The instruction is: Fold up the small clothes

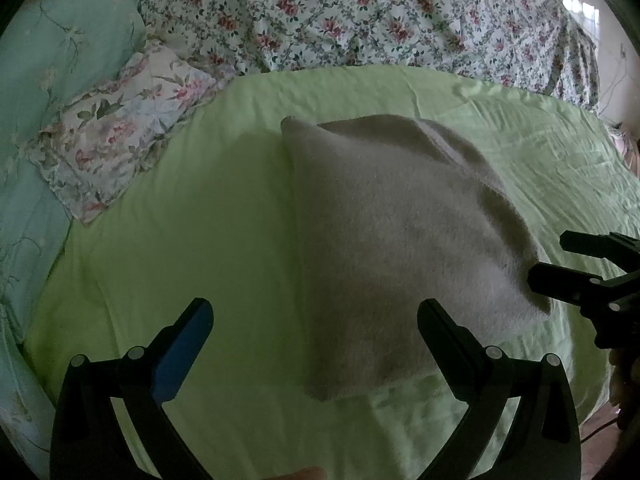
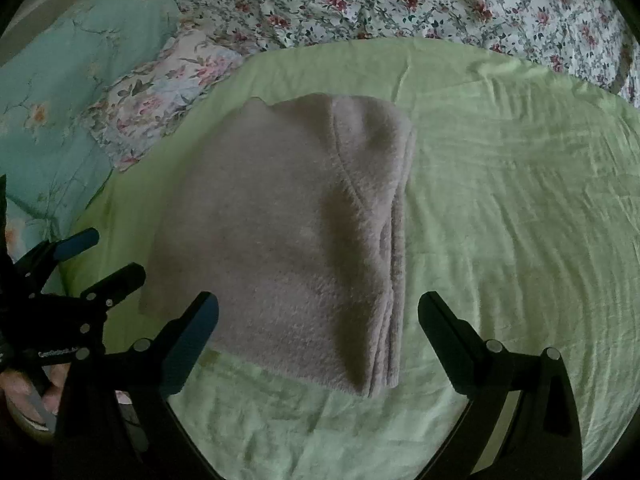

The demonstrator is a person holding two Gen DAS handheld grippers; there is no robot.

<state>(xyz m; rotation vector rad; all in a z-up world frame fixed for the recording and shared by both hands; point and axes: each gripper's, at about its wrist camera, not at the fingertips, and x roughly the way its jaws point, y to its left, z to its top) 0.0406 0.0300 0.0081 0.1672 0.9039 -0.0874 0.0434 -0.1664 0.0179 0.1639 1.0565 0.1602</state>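
A fuzzy pale grey garment (image 1: 400, 248) lies folded into a thick rectangle on the light green sheet (image 1: 200, 240); it also shows in the right wrist view (image 2: 288, 240), with stacked layer edges along its right side. My left gripper (image 1: 316, 320) is open and empty, just short of the garment's near left corner. My right gripper (image 2: 318, 316) is open and empty above the garment's near edge. The right gripper shows at the right of the left wrist view (image 1: 548, 260), by the garment's right corner. The left gripper shows at the left of the right wrist view (image 2: 108, 256).
A floral quilt (image 1: 360, 20) is bunched along the far side of the bed. A teal pillow (image 1: 60, 60) and a floral pillow (image 1: 116, 128) lie at the far left. The green sheet (image 2: 520, 220) spreads wide to the garment's right.
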